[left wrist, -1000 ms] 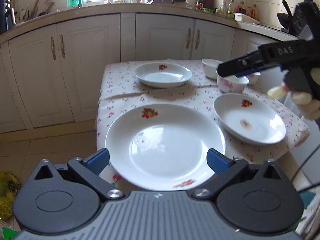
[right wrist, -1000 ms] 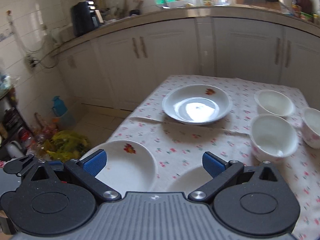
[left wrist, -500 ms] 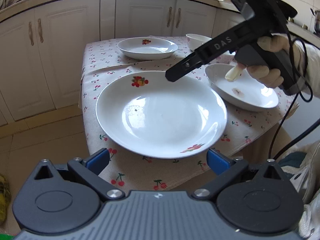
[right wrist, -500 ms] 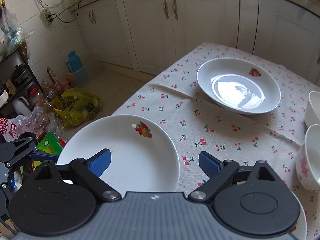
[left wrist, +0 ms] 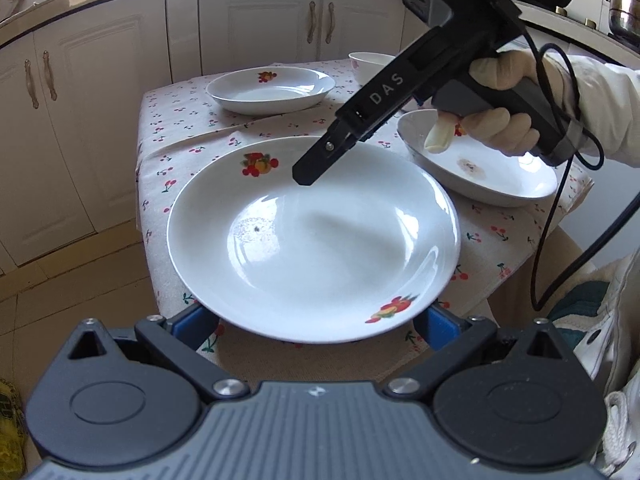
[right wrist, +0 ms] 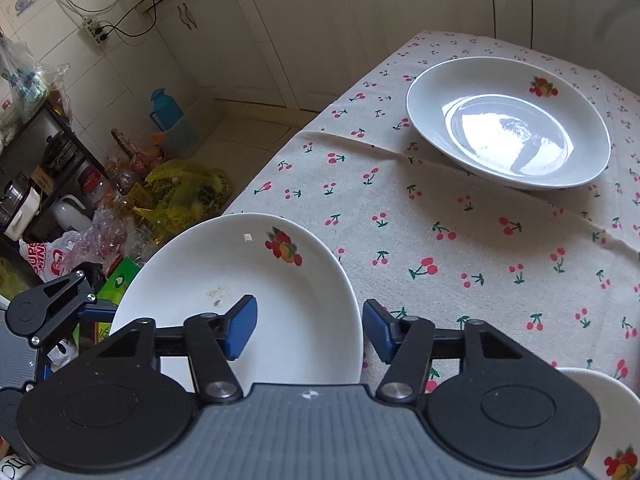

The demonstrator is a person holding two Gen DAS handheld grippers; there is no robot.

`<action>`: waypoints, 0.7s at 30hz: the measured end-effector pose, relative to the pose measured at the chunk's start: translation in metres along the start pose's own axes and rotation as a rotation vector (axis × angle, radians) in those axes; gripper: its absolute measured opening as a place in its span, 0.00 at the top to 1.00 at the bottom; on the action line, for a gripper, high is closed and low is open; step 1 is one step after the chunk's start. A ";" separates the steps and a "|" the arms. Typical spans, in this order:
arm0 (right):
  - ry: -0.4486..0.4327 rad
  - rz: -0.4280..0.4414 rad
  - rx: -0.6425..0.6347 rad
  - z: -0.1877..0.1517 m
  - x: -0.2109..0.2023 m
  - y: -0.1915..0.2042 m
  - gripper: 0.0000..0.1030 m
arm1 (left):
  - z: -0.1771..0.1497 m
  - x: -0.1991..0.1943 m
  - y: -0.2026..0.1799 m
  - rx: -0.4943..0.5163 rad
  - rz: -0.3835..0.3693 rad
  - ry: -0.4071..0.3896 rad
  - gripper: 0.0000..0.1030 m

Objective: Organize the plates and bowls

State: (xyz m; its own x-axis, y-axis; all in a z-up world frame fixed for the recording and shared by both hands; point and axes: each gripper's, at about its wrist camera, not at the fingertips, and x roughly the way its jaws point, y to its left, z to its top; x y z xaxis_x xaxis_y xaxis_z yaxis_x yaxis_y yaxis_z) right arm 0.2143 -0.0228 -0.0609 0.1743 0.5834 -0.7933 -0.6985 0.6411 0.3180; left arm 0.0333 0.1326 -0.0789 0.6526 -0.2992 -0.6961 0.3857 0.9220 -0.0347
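Note:
A large white plate with fruit prints (left wrist: 312,240) lies at the table's near corner; it also shows in the right wrist view (right wrist: 248,304). My left gripper (left wrist: 316,322) is open, its blue pads on either side of the plate's near rim. My right gripper (right wrist: 310,330) is open and straddles the plate's right rim, one pad over the plate and one outside; in the left wrist view its finger tip (left wrist: 308,174) hangs over the plate. A second plate (left wrist: 270,88) lies at the far side (right wrist: 508,124). A third plate (left wrist: 480,172) lies to the right.
The table wears a cherry-print cloth (right wrist: 460,248). A white bowl (left wrist: 370,66) stands at the back right. White cabinets (left wrist: 80,112) stand behind. Bags and clutter (right wrist: 168,196) lie on the floor left of the table.
My right gripper has come down over the large plate's rim and its jaws have narrowed. My left gripper has moved closer, so its pads now flank the plate's near rim.

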 end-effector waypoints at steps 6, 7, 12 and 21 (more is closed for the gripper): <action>0.011 0.040 0.017 0.002 0.001 -0.002 0.42 | 0.002 0.003 0.002 0.013 -0.008 0.012 0.01; 0.013 0.043 0.018 0.002 0.000 -0.003 0.42 | 0.003 0.003 0.002 0.015 -0.007 0.013 0.01; 0.015 0.029 0.003 0.001 -0.001 0.000 0.41 | 0.004 0.004 0.003 0.018 -0.002 0.014 0.01; -0.027 0.008 0.013 0.011 -0.008 -0.006 0.41 | 0.018 0.010 0.011 0.051 0.001 -0.002 0.01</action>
State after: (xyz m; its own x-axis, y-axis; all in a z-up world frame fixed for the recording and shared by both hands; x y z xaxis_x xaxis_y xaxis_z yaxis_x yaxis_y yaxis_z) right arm 0.2244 -0.0260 -0.0503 0.1875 0.6018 -0.7763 -0.6908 0.6426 0.3313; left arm 0.0562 0.1350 -0.0733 0.6547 -0.2986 -0.6944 0.4176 0.9086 0.0029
